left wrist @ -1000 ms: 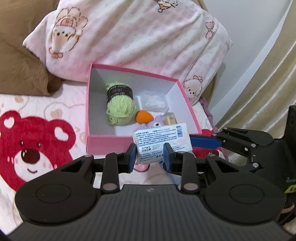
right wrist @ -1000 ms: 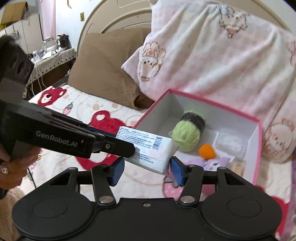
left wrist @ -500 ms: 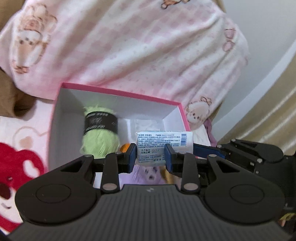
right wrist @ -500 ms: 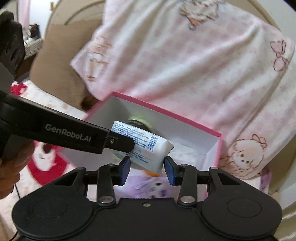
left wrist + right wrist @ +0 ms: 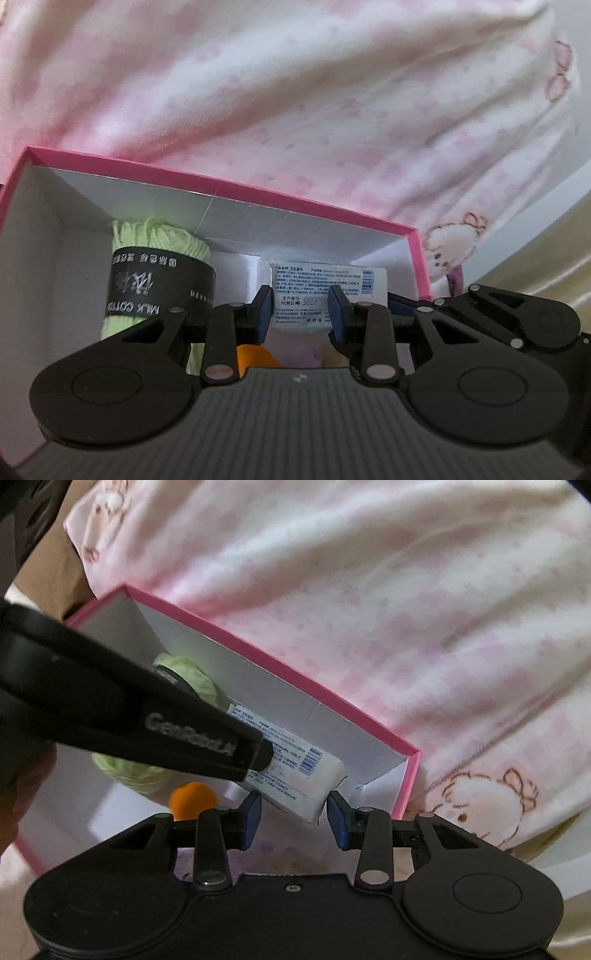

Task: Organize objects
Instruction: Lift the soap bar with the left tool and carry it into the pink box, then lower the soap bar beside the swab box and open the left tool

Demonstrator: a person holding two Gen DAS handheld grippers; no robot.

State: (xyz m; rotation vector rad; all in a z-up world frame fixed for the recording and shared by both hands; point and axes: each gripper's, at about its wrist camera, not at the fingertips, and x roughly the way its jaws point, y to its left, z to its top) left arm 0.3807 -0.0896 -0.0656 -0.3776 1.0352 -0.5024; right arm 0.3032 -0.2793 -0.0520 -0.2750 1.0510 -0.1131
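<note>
My left gripper (image 5: 300,310) is shut on a white printed packet (image 5: 325,284), held low inside the open pink box (image 5: 258,188) near its right back corner. In the right wrist view the packet (image 5: 295,775) juts from the left gripper's black finger (image 5: 236,749) over the box (image 5: 295,672). My right gripper (image 5: 293,812) straddles the packet's free end. Its jaws are closing, with a thin gap showing at the right pad. A green yarn ball (image 5: 159,251) with a black band lies in the box to the left, and an orange piece (image 5: 192,797) beside it.
A big pink-and-white pillow (image 5: 332,92) leans right behind the box's back wall. A brown pillow (image 5: 48,576) sits at the left. Pale purple stuff (image 5: 295,347) lies on the box floor under the packet. A beige curtain (image 5: 546,251) hangs at the right.
Both grippers have travelled forward and down, carrying the packet from in front of the box to inside it. The right jaws have narrowed around the packet's end.
</note>
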